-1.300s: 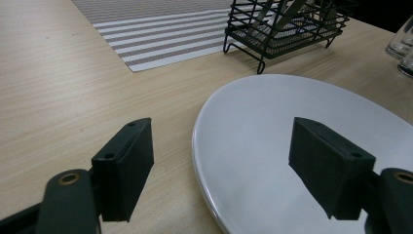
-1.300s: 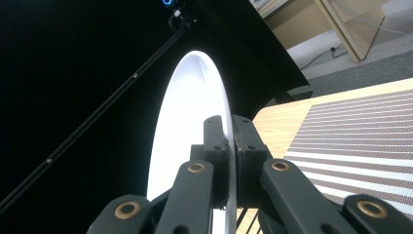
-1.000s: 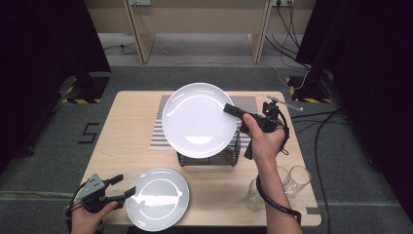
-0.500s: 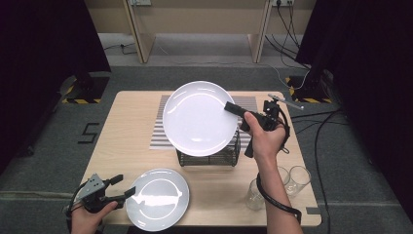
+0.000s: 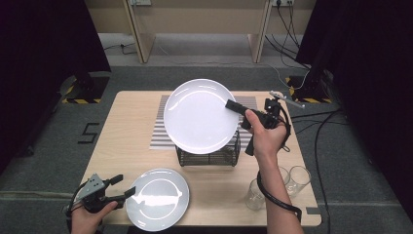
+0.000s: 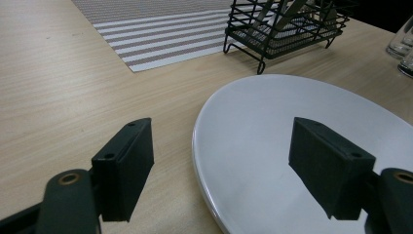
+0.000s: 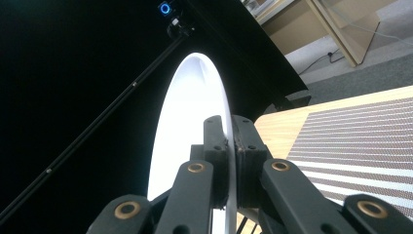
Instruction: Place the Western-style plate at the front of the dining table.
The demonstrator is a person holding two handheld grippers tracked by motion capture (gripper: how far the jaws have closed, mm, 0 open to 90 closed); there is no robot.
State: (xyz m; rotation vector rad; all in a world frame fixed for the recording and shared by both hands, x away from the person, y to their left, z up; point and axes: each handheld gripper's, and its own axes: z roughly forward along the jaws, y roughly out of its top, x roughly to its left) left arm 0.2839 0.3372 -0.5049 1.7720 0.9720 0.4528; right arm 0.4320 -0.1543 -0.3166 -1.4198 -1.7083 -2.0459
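Observation:
A large white plate (image 5: 199, 116) hangs tilted above the black wire rack (image 5: 209, 155), its face toward the camera. My right gripper (image 5: 232, 106) is shut on the plate's right rim; in the right gripper view the jaws pinch the thin edge of that plate (image 7: 187, 126) at the gripper (image 7: 230, 161). A second white plate (image 5: 157, 199) lies flat near the table's front edge. My left gripper (image 5: 122, 185) stands open at this plate's left rim. In the left gripper view one jaw is over the plate (image 6: 302, 146) and the other over bare wood, the gripper (image 6: 219, 168) touching nothing.
A striped placemat (image 5: 160, 127) lies under and behind the rack. Two clear glasses (image 5: 292, 181) stand at the front right, near my right forearm. The wooden table (image 5: 122, 136) has bare room at the left. Cables trail on the floor at the right.

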